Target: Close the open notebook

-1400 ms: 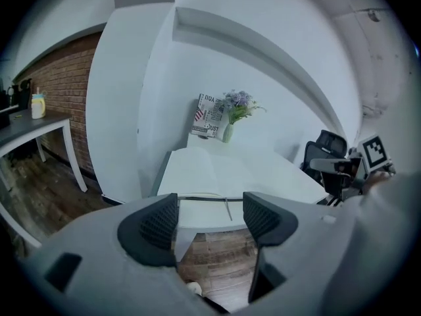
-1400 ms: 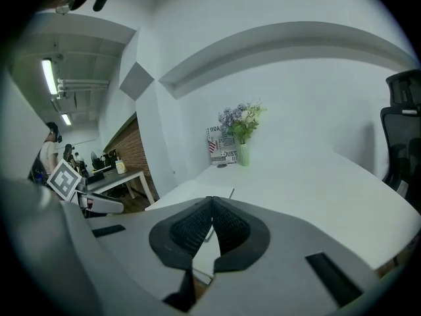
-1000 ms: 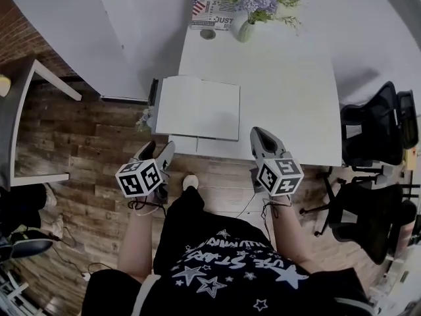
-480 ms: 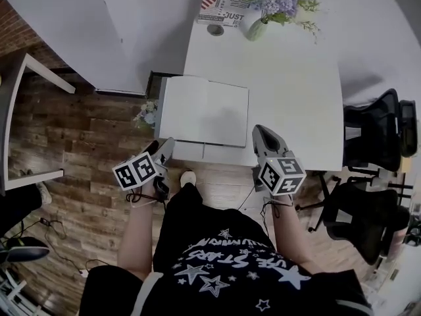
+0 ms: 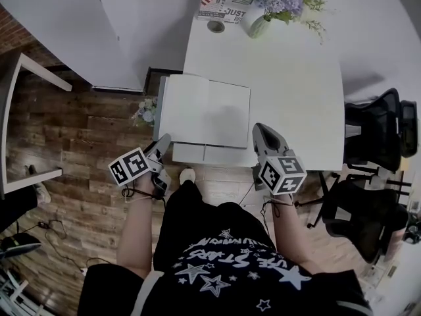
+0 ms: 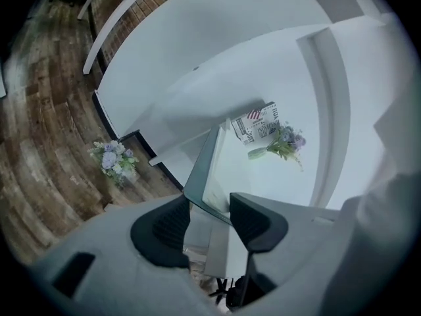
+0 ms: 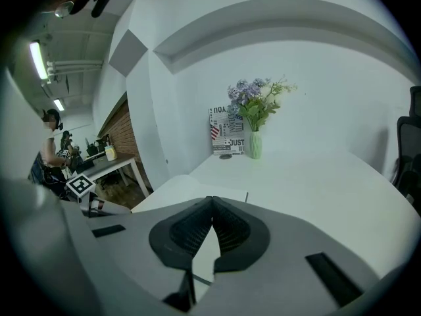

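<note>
head view: open notebook [image 5: 204, 114] lies flat at the left edge of the white table [image 5: 296, 78], mid frame. left gripper [image 5: 163, 143] sits at its lower left corner, right gripper [image 5: 258, 130] at the lower right. left gripper view: jaws apart but just been closing, notebook corner in the gap, not pinched. right gripper view: jaws pressed together, nothing between.

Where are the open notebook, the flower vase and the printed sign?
open notebook [image 5: 187, 110], head view, middle of its left page.
flower vase [image 5: 258, 26], head view, on its pale body.
printed sign [image 7: 222, 140], right gripper view, centre of its printed face.
</note>
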